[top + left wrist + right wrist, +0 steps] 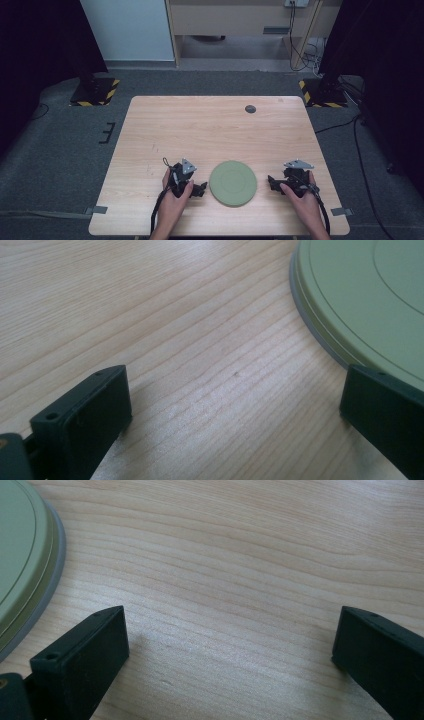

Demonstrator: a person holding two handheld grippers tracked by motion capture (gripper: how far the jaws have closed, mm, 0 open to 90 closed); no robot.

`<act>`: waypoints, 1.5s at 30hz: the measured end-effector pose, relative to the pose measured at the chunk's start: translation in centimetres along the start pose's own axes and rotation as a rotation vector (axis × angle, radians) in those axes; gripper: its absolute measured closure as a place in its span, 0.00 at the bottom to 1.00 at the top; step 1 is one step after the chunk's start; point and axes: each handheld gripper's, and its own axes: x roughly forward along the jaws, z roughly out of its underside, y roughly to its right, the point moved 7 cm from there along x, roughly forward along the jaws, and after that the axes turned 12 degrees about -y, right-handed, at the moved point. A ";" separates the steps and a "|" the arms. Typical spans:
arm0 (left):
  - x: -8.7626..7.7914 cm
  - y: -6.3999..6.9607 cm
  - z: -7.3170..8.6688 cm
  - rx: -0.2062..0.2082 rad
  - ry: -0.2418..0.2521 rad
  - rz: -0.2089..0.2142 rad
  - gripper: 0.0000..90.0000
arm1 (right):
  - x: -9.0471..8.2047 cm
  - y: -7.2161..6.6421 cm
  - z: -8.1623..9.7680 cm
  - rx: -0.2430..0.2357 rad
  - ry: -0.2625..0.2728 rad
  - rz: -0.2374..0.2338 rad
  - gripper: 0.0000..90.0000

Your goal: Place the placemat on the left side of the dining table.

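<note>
On wooden table, near front edge, green plate is seen lying flat (nothing seen on it; grey rim noted around edge). Left gripper is held just left of plate, jaws spread wide, nothing gripped. Right gripper is held just right of plate, jaws likewise spread wide over bare wood.

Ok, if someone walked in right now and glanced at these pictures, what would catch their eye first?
Probably the round green plate, lying flat near the front edge of the wooden table. Next, the left gripper and the right gripper, each held in a hand, flank the plate with their jaws open and nothing between them. A small dark disc sits alone near the far edge.
</note>
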 end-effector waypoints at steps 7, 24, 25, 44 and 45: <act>0.1 0.0 -0.2 -0.024 0.000 -0.013 0.00 | -0.1 -0.1 0.1 -0.001 0.001 0.000 0.03; -2.3 2.5 -0.1 0.045 0.118 0.063 0.03 | -2.0 -2.3 0.2 -0.096 0.061 -0.085 0.05; -2.3 2.7 -0.1 0.049 0.118 0.069 0.03 | -2.0 -2.5 0.2 -0.096 0.063 -0.089 0.05; -1.9 4.6 -0.1 0.093 0.106 0.092 0.03 | -2.5 -5.0 0.5 -0.167 0.066 -0.127 0.05; -1.9 4.7 -0.1 0.096 0.101 0.092 0.03 | -2.5 -5.2 0.5 -0.173 0.066 -0.129 0.05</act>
